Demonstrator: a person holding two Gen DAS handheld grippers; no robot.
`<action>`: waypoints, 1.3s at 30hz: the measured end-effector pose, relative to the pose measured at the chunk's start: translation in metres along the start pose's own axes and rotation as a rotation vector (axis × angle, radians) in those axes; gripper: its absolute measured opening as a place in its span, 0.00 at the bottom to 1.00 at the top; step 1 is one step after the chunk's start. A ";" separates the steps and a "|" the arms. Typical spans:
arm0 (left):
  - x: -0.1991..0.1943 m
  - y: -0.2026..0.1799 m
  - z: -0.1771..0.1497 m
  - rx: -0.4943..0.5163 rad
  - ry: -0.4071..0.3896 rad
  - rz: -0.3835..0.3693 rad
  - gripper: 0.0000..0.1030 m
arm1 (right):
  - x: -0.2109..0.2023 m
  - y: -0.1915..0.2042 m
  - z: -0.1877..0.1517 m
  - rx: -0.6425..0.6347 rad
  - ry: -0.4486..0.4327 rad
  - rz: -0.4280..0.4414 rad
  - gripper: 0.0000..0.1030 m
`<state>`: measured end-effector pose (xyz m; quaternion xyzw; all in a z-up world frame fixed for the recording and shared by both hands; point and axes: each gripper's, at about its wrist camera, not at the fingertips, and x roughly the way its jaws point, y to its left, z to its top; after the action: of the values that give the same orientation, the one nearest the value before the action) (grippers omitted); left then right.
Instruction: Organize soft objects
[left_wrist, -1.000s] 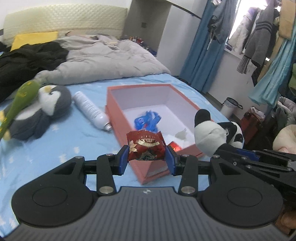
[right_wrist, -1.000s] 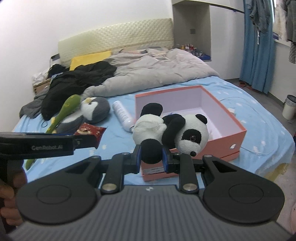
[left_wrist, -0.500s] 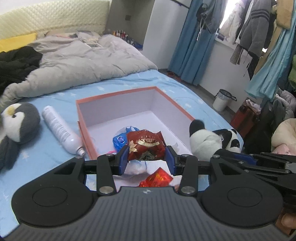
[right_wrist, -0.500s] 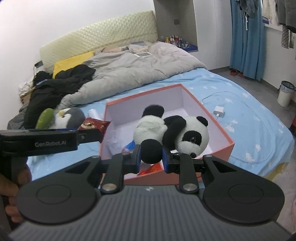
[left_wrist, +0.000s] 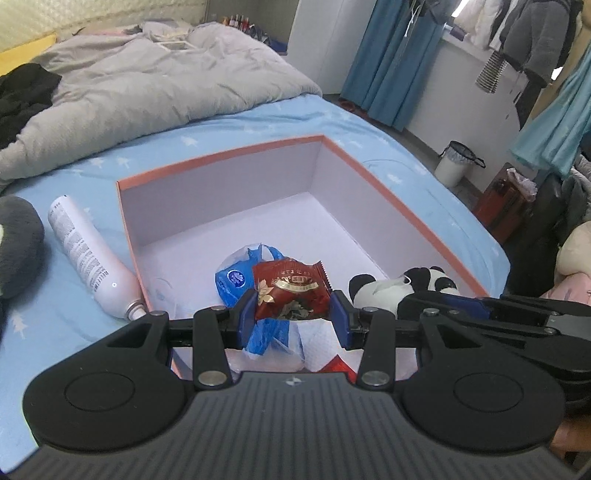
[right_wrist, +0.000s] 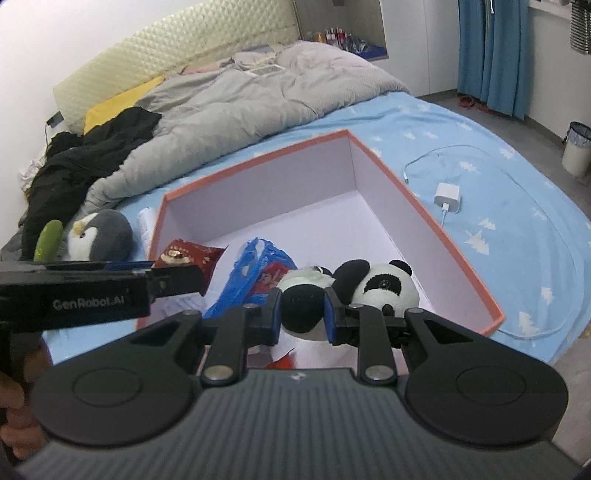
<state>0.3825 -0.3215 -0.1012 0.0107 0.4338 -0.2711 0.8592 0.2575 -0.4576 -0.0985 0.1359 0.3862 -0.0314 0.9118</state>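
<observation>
Left gripper (left_wrist: 293, 319), bottom centre of the left wrist view: clamped on red snack packet (left_wrist: 291, 293), held above the near end of the box. Right gripper (right_wrist: 303, 316), bottom centre of the right wrist view: clamped on black limb of panda plush (right_wrist: 369, 288), plush over the box's near right part. Salmon-rimmed box (left_wrist: 229, 157), centre frame, white inside: blue plastic bag (left_wrist: 236, 277) on the floor, another red packet (left_wrist: 338, 365) at the near edge. White spray bottle (left_wrist: 86, 254), lying just beside the box's left wall. Penguin plush (right_wrist: 101, 234), left of bottle; green plush (right_wrist: 48, 240) touching it. White charger with cable (right_wrist: 447, 195), right of box on blue sheet (right_wrist: 498, 229). Grey duvet (right_wrist: 240, 99) and black clothes (right_wrist: 85, 155), upper left. Blue curtains (right_wrist: 491, 48), bin (right_wrist: 576, 149), upper right.
</observation>
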 end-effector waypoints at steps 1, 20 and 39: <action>0.002 0.000 0.000 -0.002 0.003 0.000 0.47 | 0.004 -0.001 0.001 0.003 0.006 -0.002 0.26; -0.068 -0.009 -0.010 0.008 -0.077 -0.002 0.56 | -0.035 -0.002 0.002 0.055 -0.037 0.020 0.51; -0.252 -0.045 -0.066 0.073 -0.267 -0.052 0.59 | -0.195 0.041 -0.033 0.023 -0.281 0.025 0.51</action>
<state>0.1920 -0.2282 0.0562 -0.0056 0.3054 -0.3080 0.9010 0.1051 -0.4188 0.0277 0.1454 0.2526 -0.0432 0.9556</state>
